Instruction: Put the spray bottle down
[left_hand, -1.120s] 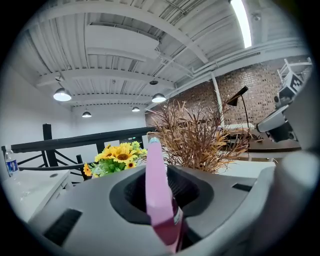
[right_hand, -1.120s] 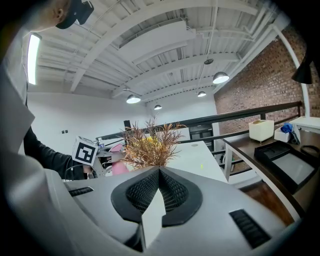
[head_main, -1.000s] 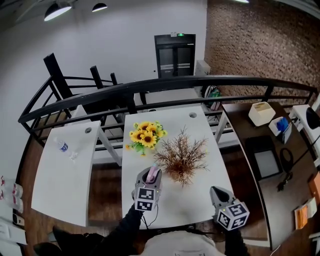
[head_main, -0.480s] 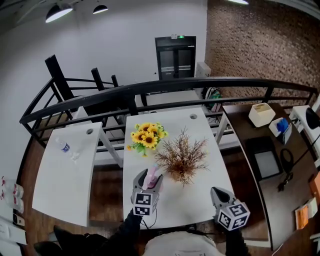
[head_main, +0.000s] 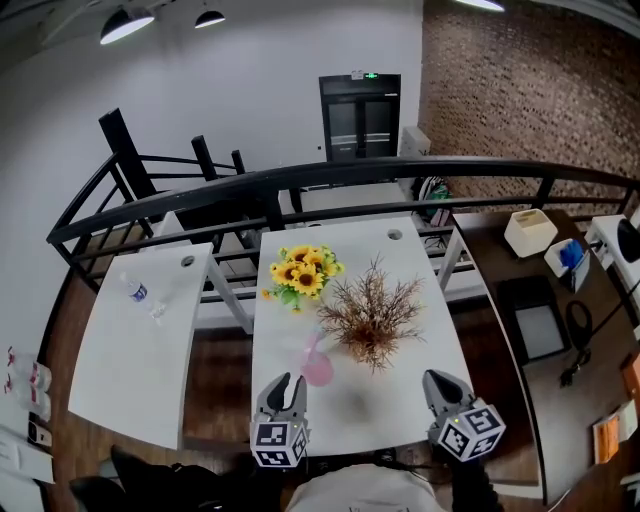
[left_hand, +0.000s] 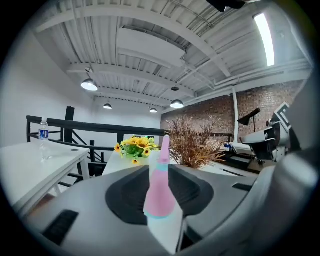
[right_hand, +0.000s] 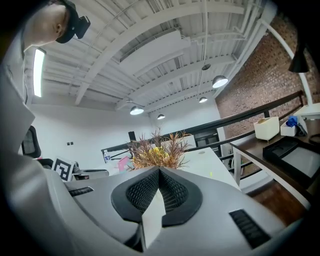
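Observation:
The pink spray bottle stands upright on the white table, just left of the dried bouquet. My left gripper hangs a little nearer the table's front edge, apart from the bottle. Its jaws are closing with nothing between them. In the left gripper view the bottle shows straight ahead through the gap of the jaws. My right gripper is at the front right of the table, and its jaws are shut and empty.
A bunch of sunflowers and a brown dried bouquet stand mid-table. A second white table at left bears a water bottle. A black railing runs behind. A dark desk stands at right.
The left gripper let go of the pink bottle and drew back toward the front edge; the bottle now stands alone on the table. The right gripper stayed put.

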